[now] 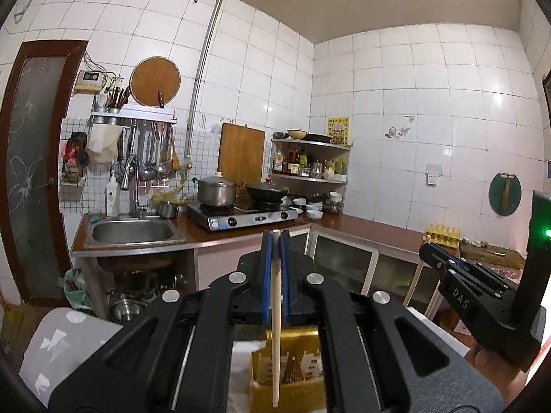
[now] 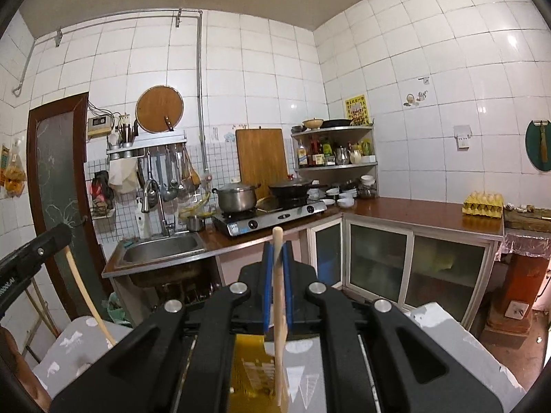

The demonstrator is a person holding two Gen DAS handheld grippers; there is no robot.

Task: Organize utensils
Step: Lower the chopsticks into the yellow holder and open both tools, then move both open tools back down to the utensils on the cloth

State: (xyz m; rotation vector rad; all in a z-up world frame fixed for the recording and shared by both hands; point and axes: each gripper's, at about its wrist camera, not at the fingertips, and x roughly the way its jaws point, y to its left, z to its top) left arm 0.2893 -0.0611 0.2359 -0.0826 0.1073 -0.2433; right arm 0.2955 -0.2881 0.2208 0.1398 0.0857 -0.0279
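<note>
- Both claws are clamped shut: my left claw (image 1: 275,237) pinches one pale chopstick (image 1: 275,309) near its top end, my right claw (image 2: 277,249) another chopstick (image 2: 278,309) likewise.
- Each stick hangs down over the yellow box (image 1: 292,361) below.
- Light, stiff, smooth wood, I'd judge; gripping nearer the middle would stop it swivelling.

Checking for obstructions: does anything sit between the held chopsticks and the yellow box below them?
Nothing visible. The left claw holds one chopstick hanging over the yellow box; the right claw holds the other likewise.
</note>
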